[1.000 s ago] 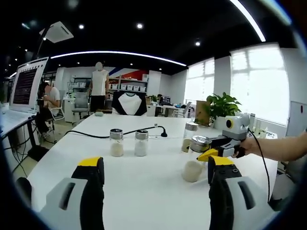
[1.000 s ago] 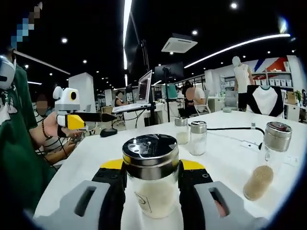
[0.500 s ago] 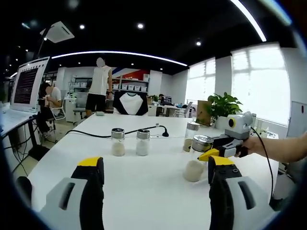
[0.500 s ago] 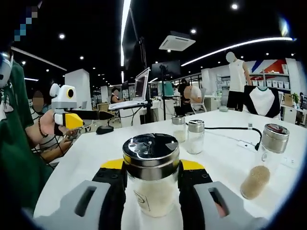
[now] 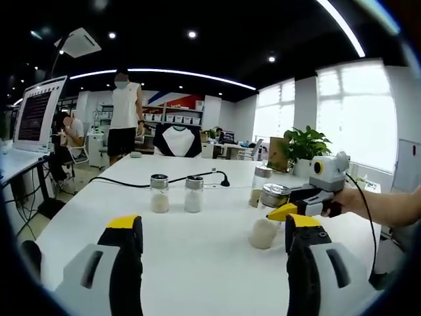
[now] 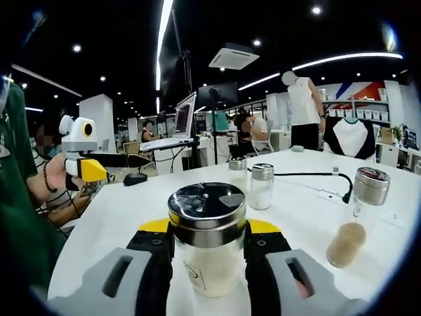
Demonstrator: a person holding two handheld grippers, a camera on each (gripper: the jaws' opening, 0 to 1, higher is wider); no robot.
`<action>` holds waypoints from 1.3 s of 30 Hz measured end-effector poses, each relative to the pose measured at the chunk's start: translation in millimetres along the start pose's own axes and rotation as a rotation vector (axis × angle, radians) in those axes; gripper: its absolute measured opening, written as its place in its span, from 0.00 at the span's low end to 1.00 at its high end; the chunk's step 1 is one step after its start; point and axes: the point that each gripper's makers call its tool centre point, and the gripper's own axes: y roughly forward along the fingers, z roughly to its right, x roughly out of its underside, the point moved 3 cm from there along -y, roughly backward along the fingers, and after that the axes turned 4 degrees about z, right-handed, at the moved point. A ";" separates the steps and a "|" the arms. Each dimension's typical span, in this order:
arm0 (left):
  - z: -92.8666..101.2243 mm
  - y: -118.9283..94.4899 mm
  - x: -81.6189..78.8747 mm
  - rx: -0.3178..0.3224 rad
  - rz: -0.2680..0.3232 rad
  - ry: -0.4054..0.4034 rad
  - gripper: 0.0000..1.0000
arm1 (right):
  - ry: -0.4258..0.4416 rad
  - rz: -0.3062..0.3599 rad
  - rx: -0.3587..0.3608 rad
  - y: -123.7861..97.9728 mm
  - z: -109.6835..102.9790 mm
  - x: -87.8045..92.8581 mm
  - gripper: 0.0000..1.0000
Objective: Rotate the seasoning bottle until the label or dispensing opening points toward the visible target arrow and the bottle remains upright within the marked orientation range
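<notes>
On the white table (image 5: 197, 243) four glass bottles with metal lids can be counted in each view. One bottle (image 6: 206, 240), filled with a pale powder, is clamped upright between the jaws of the right gripper (image 6: 206, 253); both yellow-tipped jaws are pressed against its glass sides, just below the shiny lid. In the left gripper view the same bottle (image 5: 267, 216) is seen at the right of the table, with the right gripper (image 5: 289, 211) closed around it and a hand (image 5: 348, 201) behind the gripper.

A pair of bottles (image 5: 175, 193) is set side by side, nearly touching, near the middle of the table; in the right gripper view this pair (image 6: 252, 182) lies beyond the held bottle. A fourth bottle (image 6: 360, 214), partly filled with tan granules, is placed to the right in that view, well apart from the pair; in the left gripper view it (image 5: 260, 185) is partly hidden behind the held one. One black cable (image 5: 164, 181) is laid across the table behind the pair.

The left gripper (image 5: 207, 247) is held above the table with its jaws spread wide and nothing between them; in the right gripper view it (image 6: 89, 170) is seen at the left, held in a hand. No target arrow can be made out. One standing person (image 5: 122, 115) is seen in the background.
</notes>
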 end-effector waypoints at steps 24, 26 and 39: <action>-1.8 -1.4 0.4 0.000 0.003 -0.013 0.94 | 0.028 0.004 0.256 4.0 0.3 -0.2 0.40; -2.0 -1.6 0.1 -0.001 0.005 -0.014 0.94 | 0.029 0.000 0.281 4.4 0.2 -0.2 0.40; -1.6 -2.8 0.5 -0.002 0.004 -0.014 0.94 | 0.023 0.023 0.403 5.6 -0.3 0.7 0.39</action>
